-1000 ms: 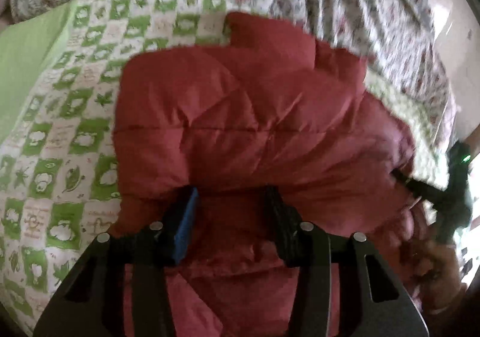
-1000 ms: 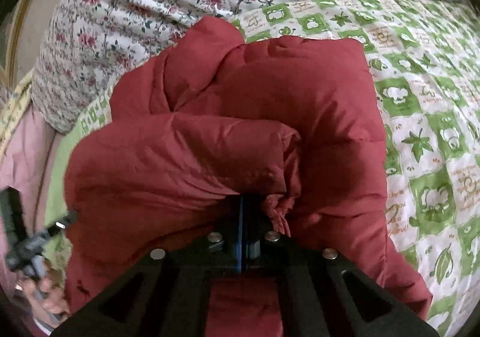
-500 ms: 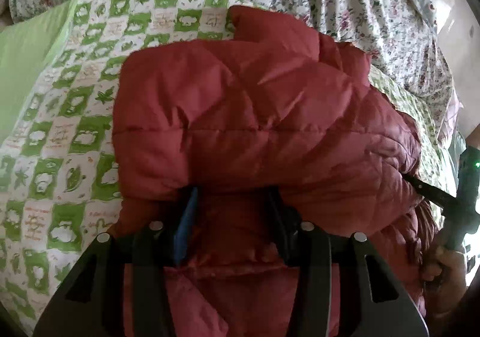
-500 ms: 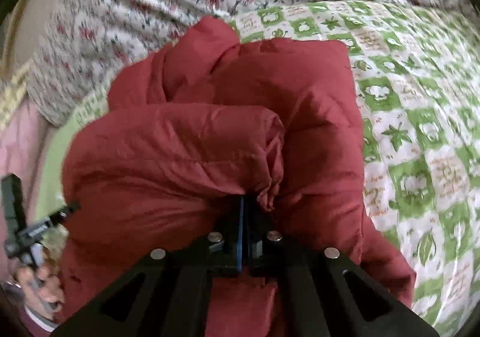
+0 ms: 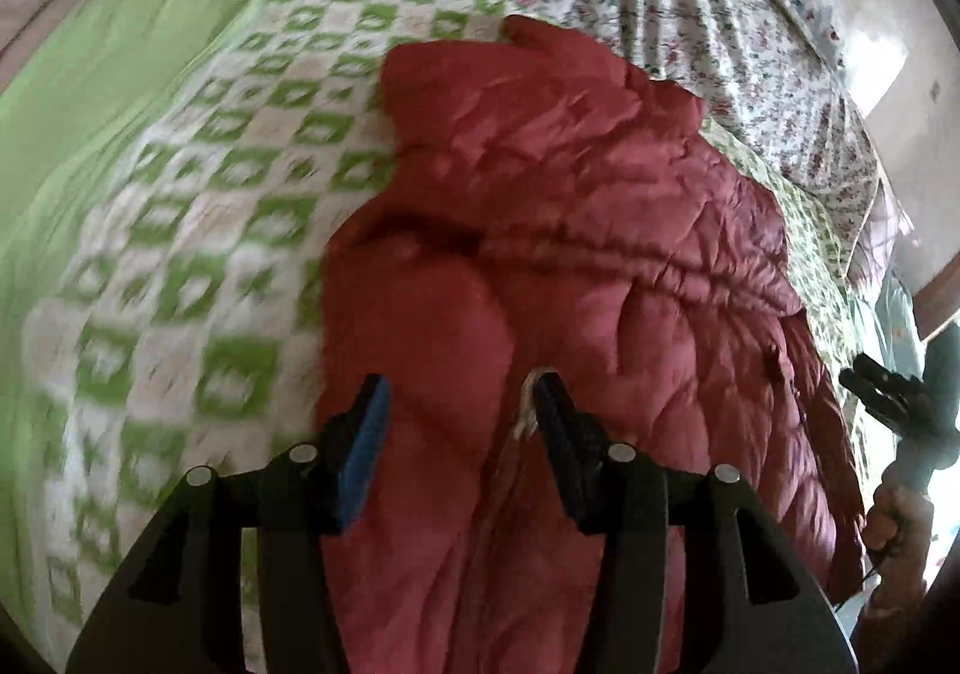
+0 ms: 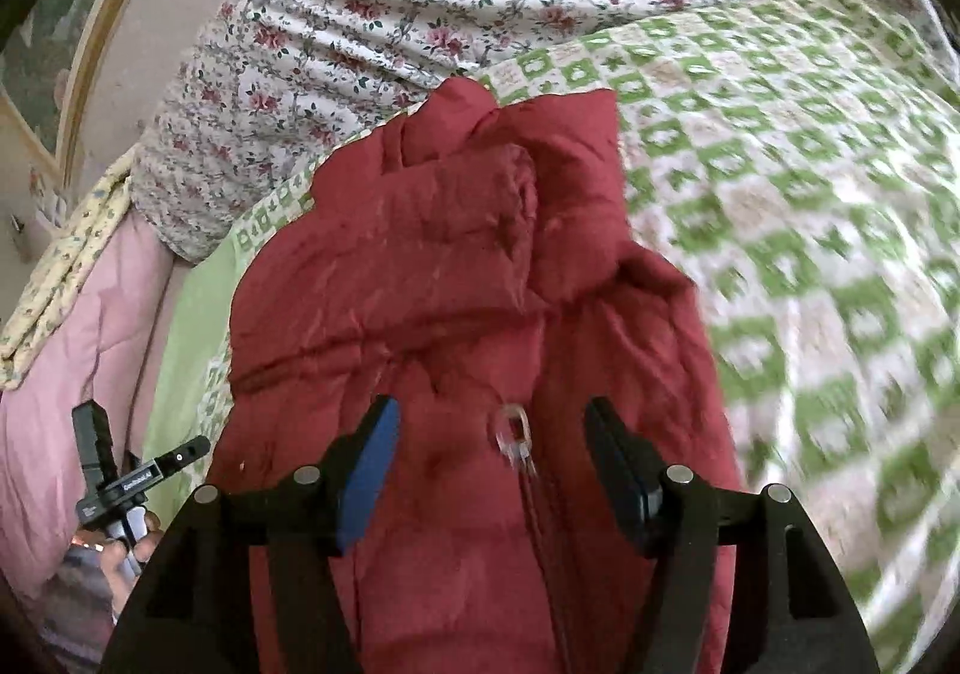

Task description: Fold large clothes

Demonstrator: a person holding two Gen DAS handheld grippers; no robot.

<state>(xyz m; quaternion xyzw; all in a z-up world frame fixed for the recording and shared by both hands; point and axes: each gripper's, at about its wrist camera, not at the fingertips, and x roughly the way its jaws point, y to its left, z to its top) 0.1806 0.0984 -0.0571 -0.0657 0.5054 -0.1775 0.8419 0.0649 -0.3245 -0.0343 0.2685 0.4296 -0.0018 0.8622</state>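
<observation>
The right claw (image 6: 489, 455) is springing apart over the red puffer jacket (image 6: 456, 278), nothing pinched between its pads. The left claw (image 5: 459, 425) is spreading too, half-wide, jacket bulging between its fingers but seemingly not squeezed. The jacket is sitting bunched on the green-checked quilt (image 6: 780, 182) of the bed. My worry: that slick, quilted, air-filled shell is puffing back up, so the fold may be unrolling. A clear zipper pull (image 6: 511, 434) is lying loose and could snag.
</observation>
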